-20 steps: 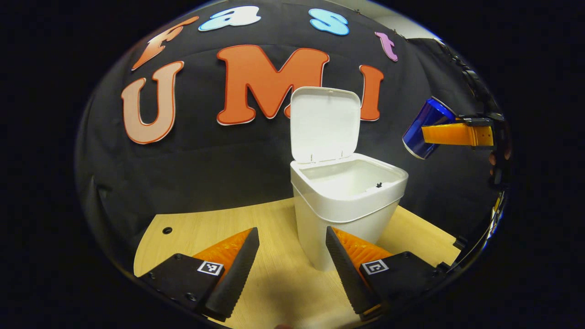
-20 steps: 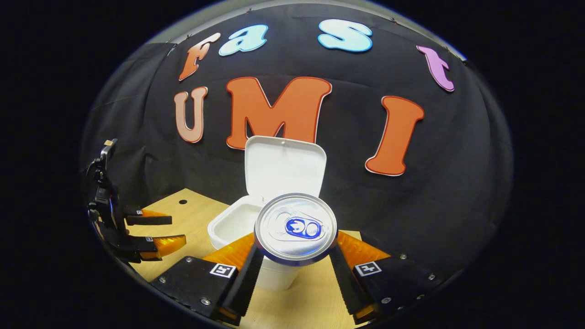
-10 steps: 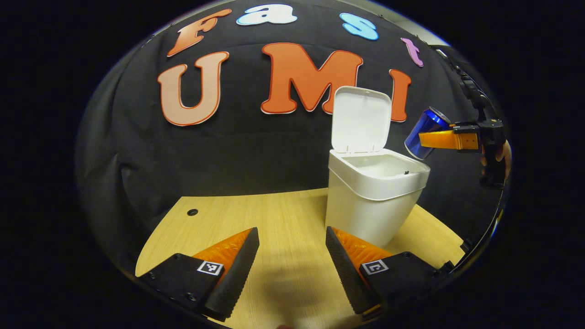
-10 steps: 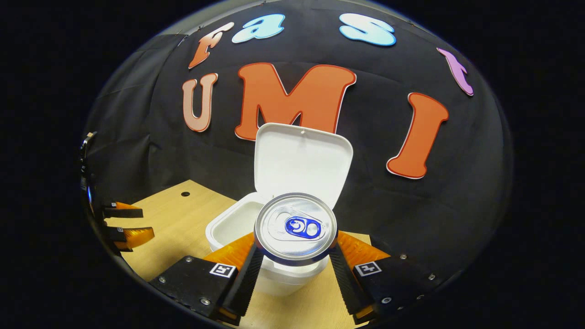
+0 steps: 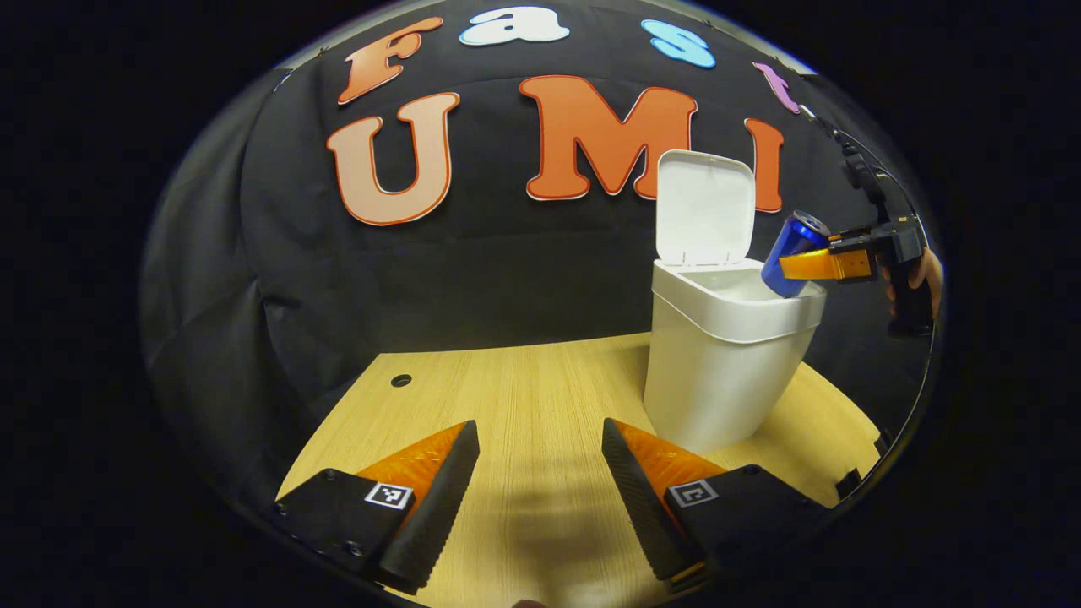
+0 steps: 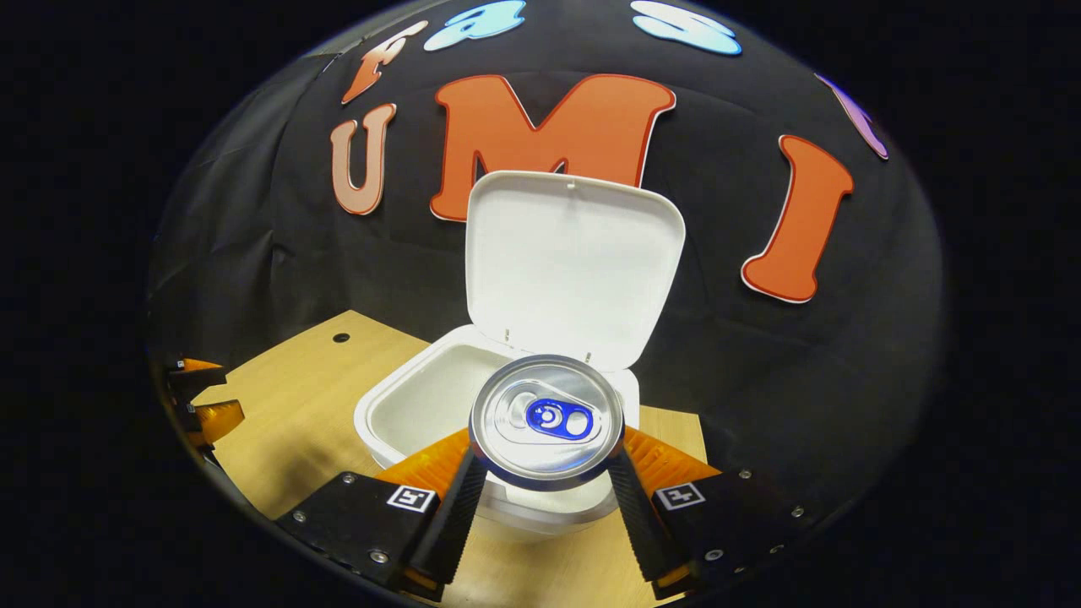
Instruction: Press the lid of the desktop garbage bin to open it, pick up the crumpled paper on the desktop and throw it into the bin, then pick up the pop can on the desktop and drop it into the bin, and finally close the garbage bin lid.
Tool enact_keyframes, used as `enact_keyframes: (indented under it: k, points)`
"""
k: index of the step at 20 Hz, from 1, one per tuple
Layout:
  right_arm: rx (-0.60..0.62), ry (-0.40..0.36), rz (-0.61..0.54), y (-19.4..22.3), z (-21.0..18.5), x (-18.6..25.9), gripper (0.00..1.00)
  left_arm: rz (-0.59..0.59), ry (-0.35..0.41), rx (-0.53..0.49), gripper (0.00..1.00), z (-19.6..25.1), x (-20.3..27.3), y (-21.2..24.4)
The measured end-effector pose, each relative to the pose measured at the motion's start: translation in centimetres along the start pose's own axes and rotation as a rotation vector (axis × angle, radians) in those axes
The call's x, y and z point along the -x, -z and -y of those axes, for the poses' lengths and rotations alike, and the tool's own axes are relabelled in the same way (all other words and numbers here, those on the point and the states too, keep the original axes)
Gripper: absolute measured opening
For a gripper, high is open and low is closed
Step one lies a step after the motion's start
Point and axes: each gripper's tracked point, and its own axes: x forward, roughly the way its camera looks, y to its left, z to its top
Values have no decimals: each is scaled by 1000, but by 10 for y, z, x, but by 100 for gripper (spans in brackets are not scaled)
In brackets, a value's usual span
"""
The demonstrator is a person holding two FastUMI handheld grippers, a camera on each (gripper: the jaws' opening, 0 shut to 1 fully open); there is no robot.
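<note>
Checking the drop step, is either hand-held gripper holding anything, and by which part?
The right hand-held gripper holds the pop can by its sides, near the top. The left hand-held gripper holds nothing.

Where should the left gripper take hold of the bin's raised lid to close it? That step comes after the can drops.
Probably the lid's free top edge, approached from the front with the open left gripper. The lid stands upright, hinged at the rear rim of the bin, so pushing that edge forward and down should swing it shut.

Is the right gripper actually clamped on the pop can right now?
Touching. The right gripper view shows both fingers of the right gripper pressed against opposite sides of the pop can.
</note>
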Motion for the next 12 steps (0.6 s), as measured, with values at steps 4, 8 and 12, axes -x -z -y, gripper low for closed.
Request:
enact_keyframes:
  k: [4,8,12]
  points:
    - [-17,-26,-35,12,1,-6,80,-15,-29,50,94,-1,4,5]
    - [-12,-51,-57,21,2,-9,80,-24,-52,71,94,4,9,10]
    - [-27,-65,-55,22,2,-10,80,-34,-61,94,94,11,14,13]
